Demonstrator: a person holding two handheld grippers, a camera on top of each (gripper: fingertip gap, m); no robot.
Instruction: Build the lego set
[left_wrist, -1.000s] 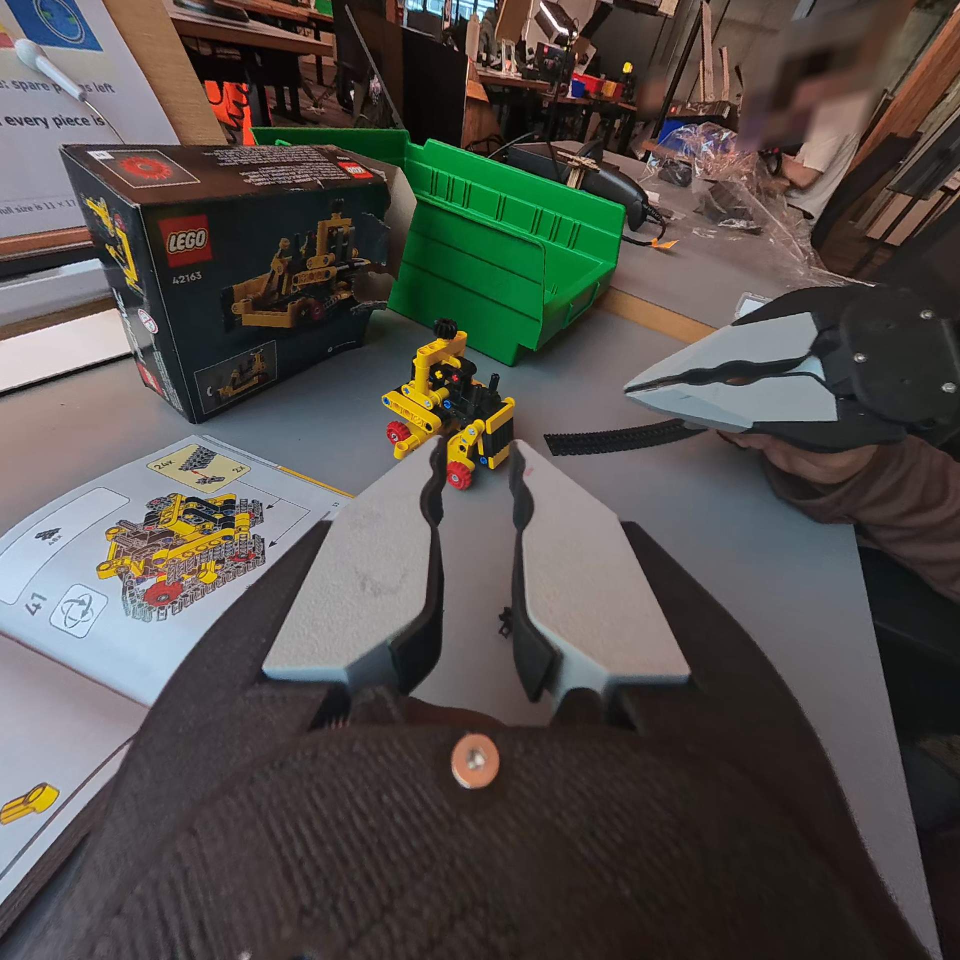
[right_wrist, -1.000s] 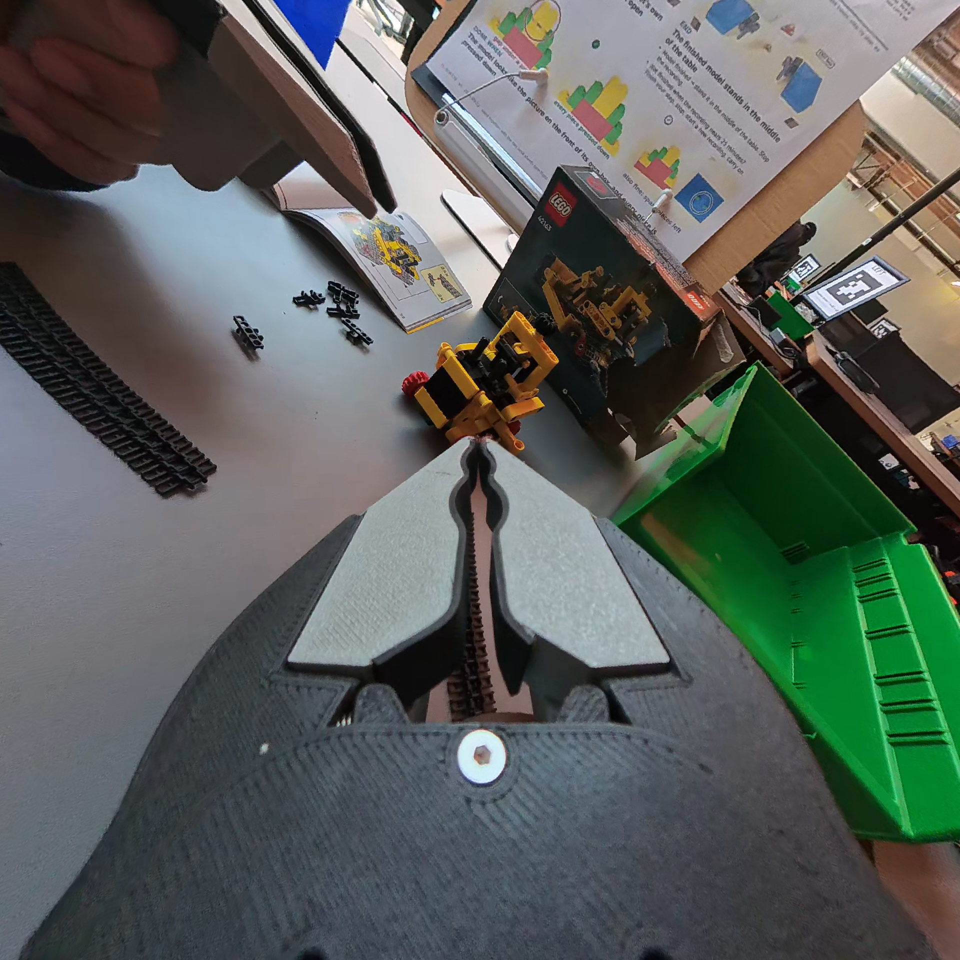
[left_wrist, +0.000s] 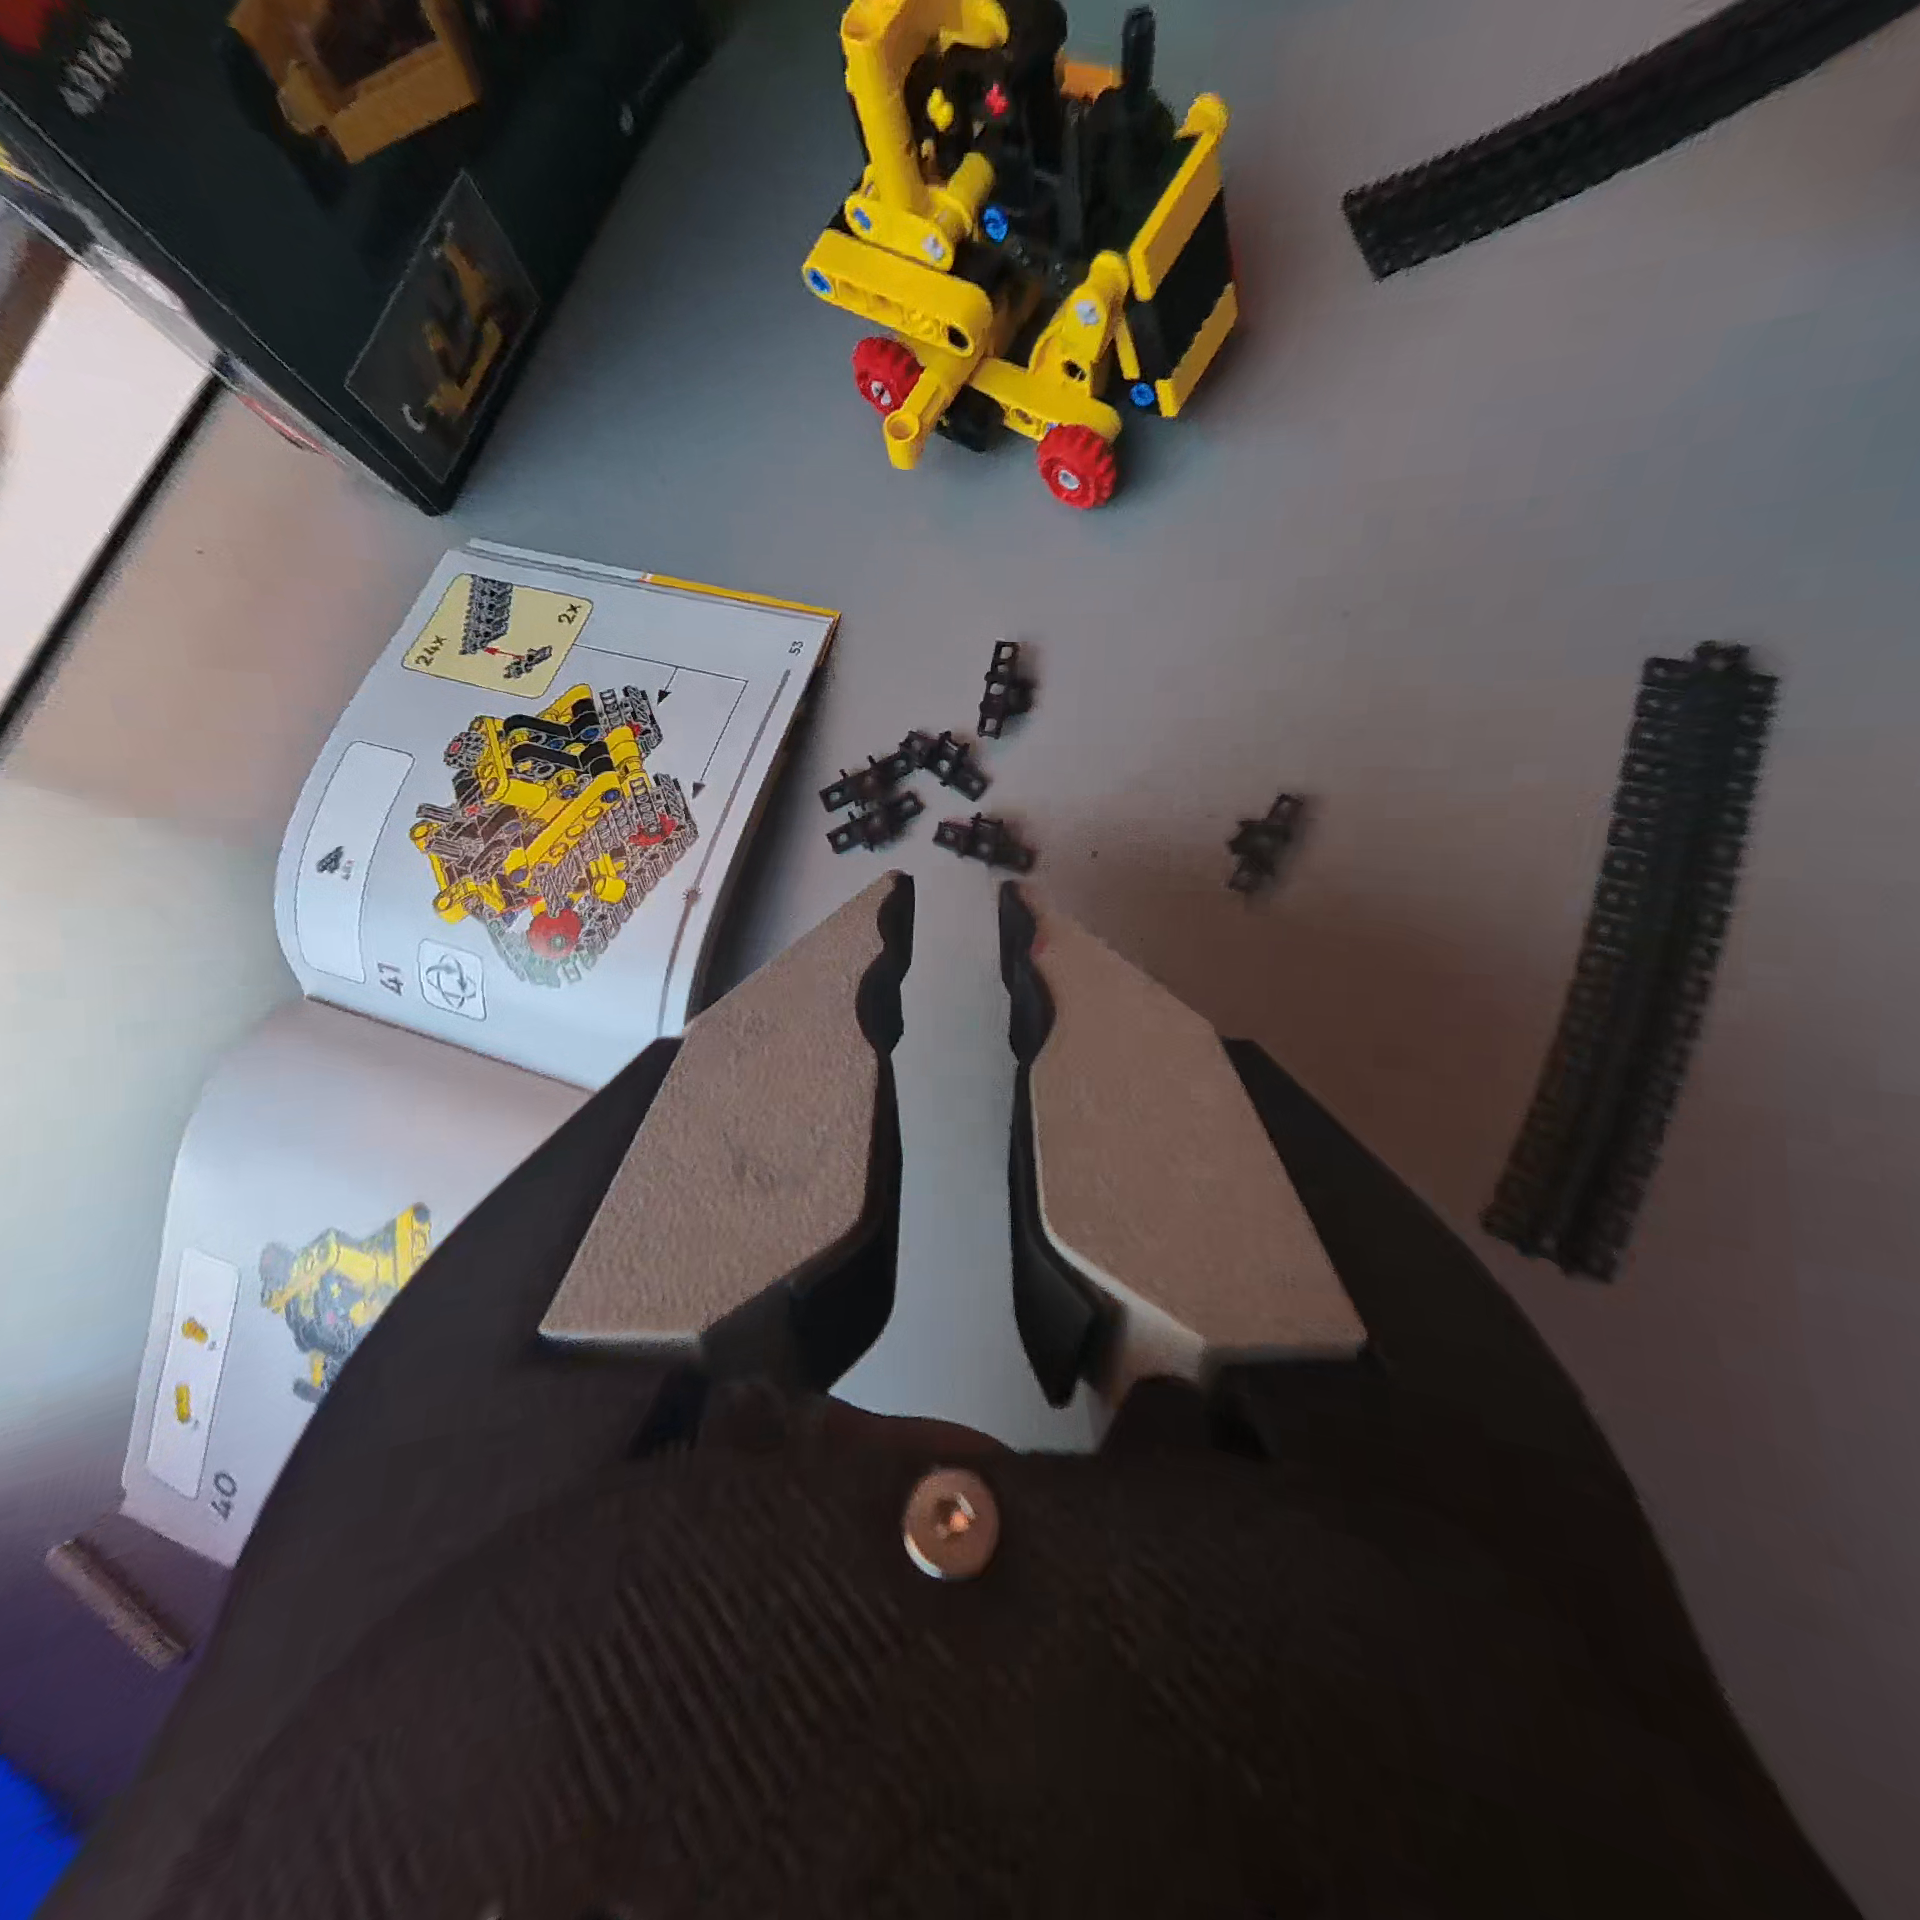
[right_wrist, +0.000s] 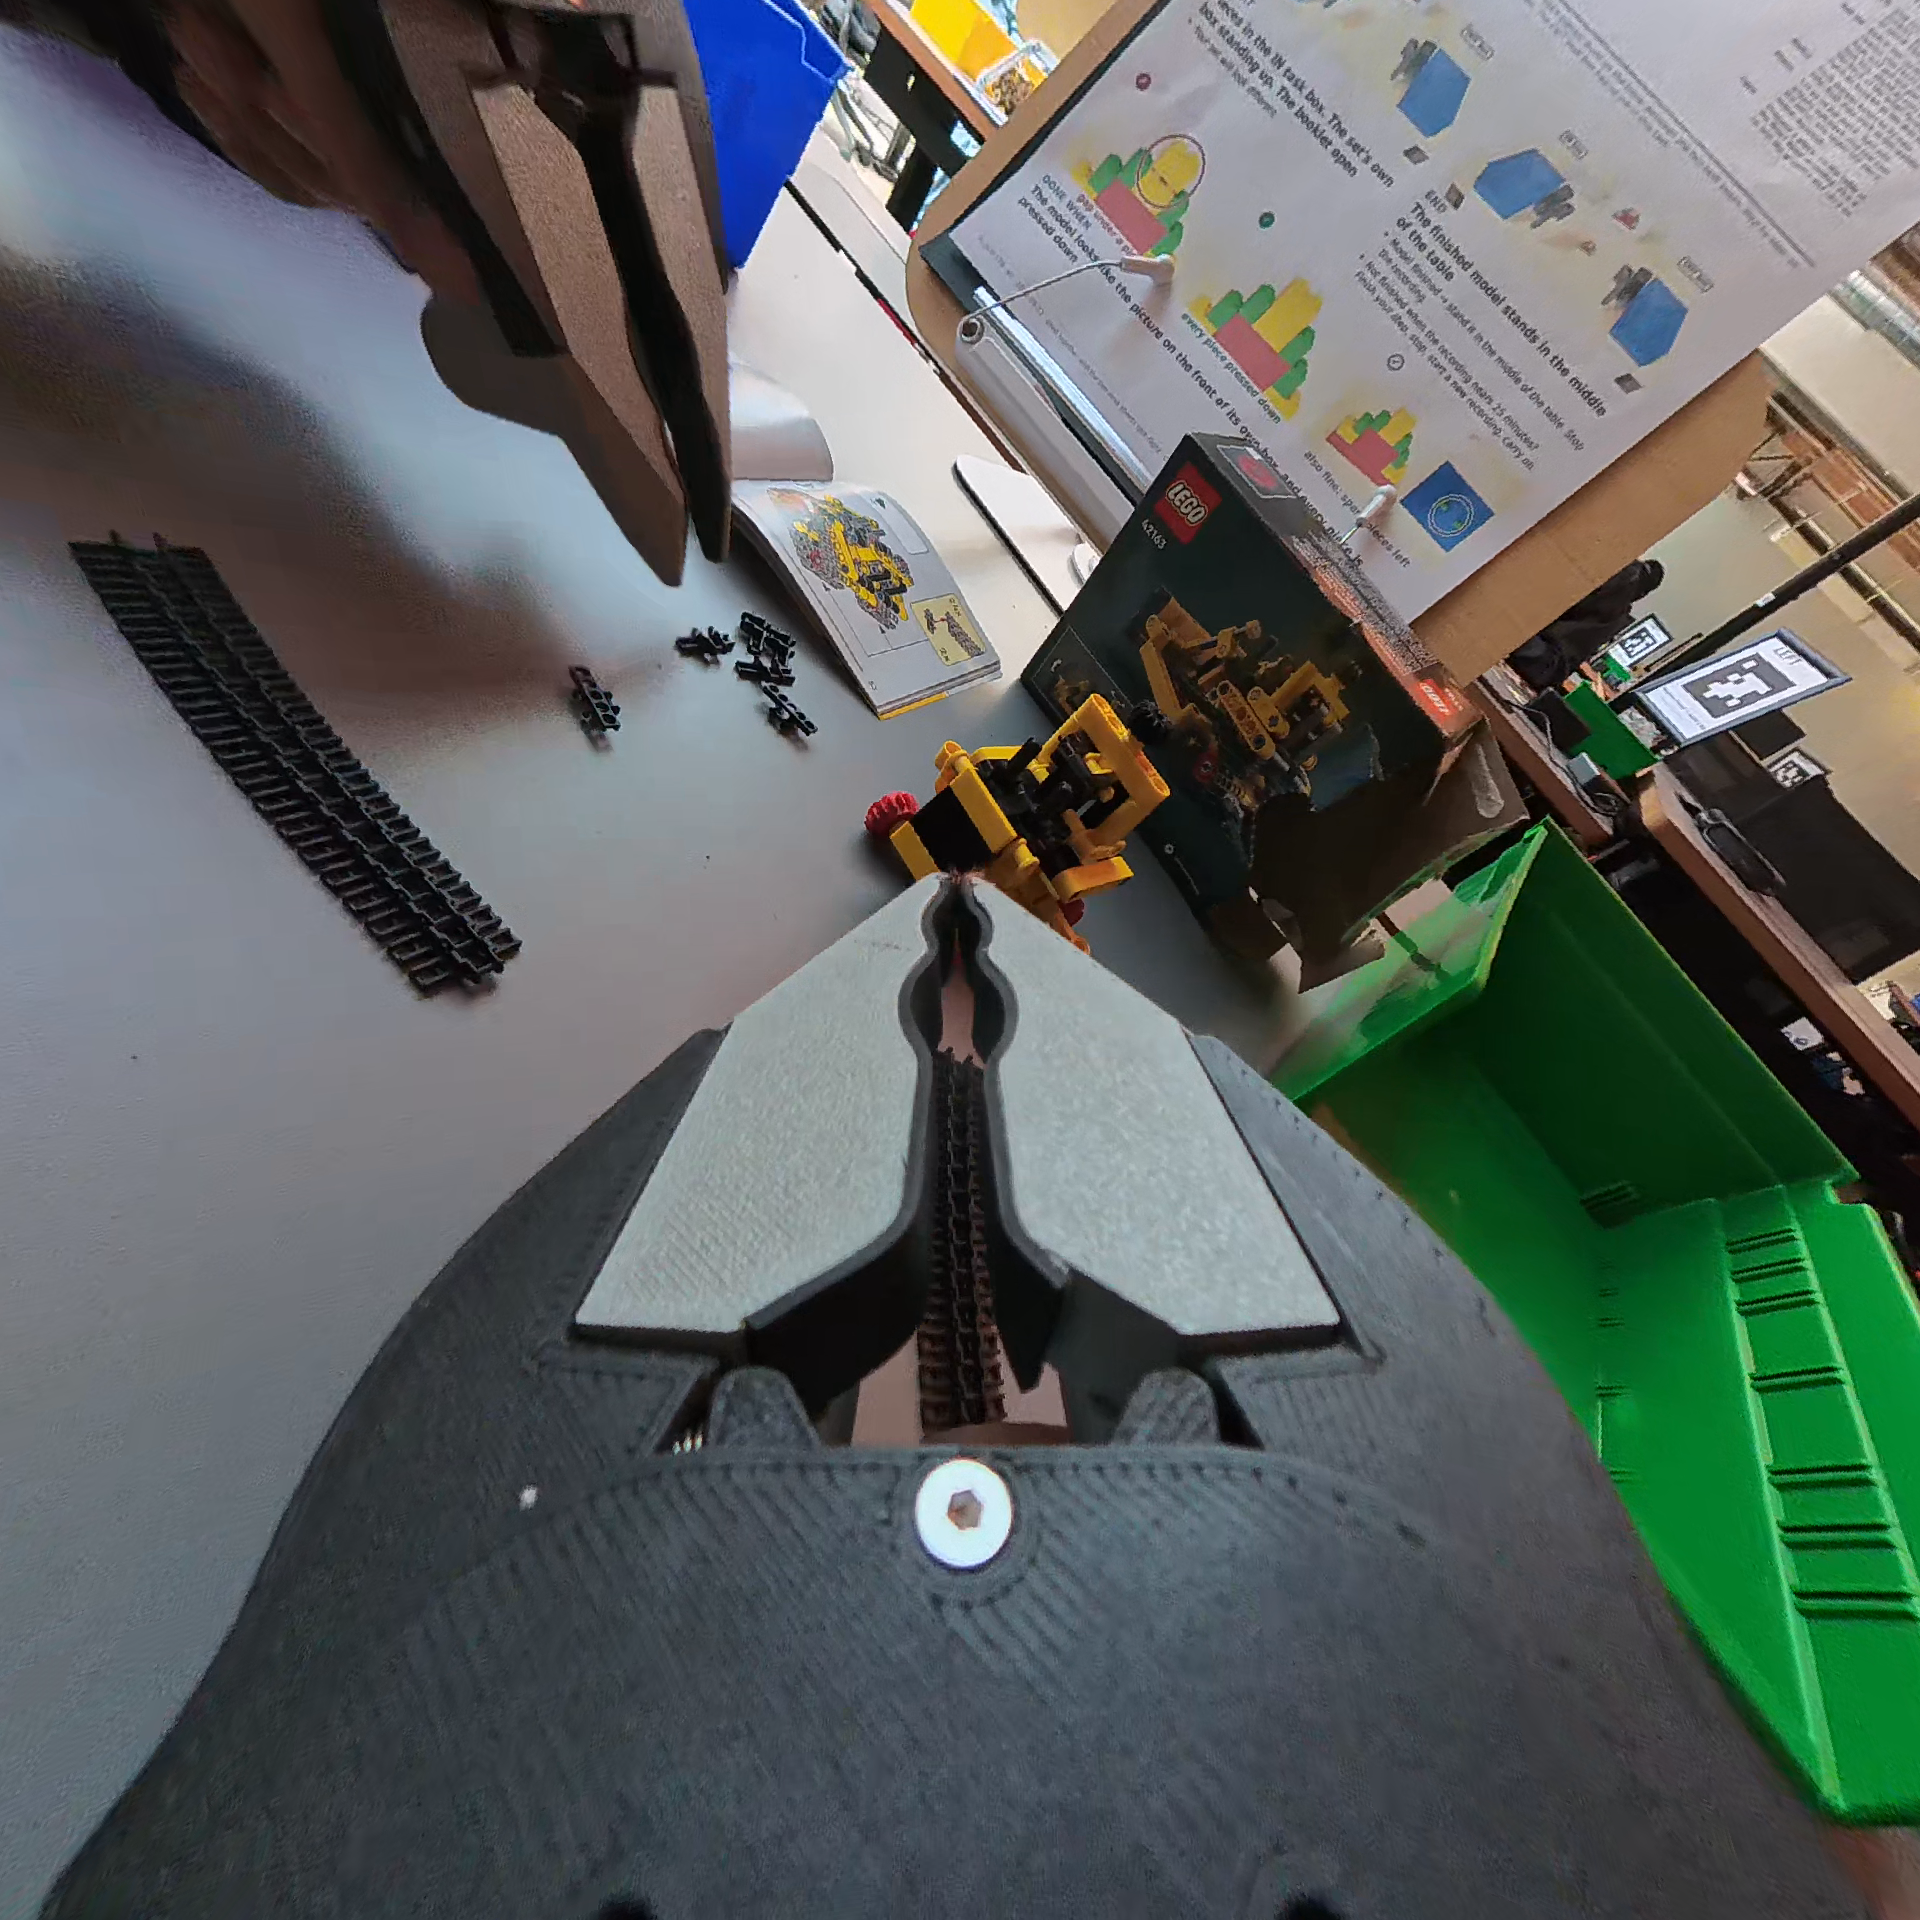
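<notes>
The yellow-and-black model (left_wrist: 1023, 249) stands on the grey surface (left_wrist: 1403, 540), its red wheels bare of tracks, and everything else is placed from it. Nearer the left gripper (left_wrist: 956, 899) than the model lies a scatter of loose black links (left_wrist: 914, 790), and the open instruction booklet (left_wrist: 540, 800) sits just beside them on the box side. An assembled track strip (left_wrist: 1631, 966) lies well apart from the model on the opposite side, and another strip (left_wrist: 1600, 145) stretches off beside the model toward the frame edge. A second ago the left gripper pointed level at the model; now it has risen and tipped down over the loose links, its fingers (left_wrist: 748, 1132) a narrow gap apart and empty. That suggests the next link is about to be picked for the track chain. The right gripper (right_wrist: 951, 883) has stayed put, its tips just short of the model, fingers closed on a length of black track (right_wrist: 961, 1247) running back between them. The set box (right_wrist: 1247, 665) stands just behind the model, with the green bin (right_wrist: 1621, 1164) beside it.
</notes>
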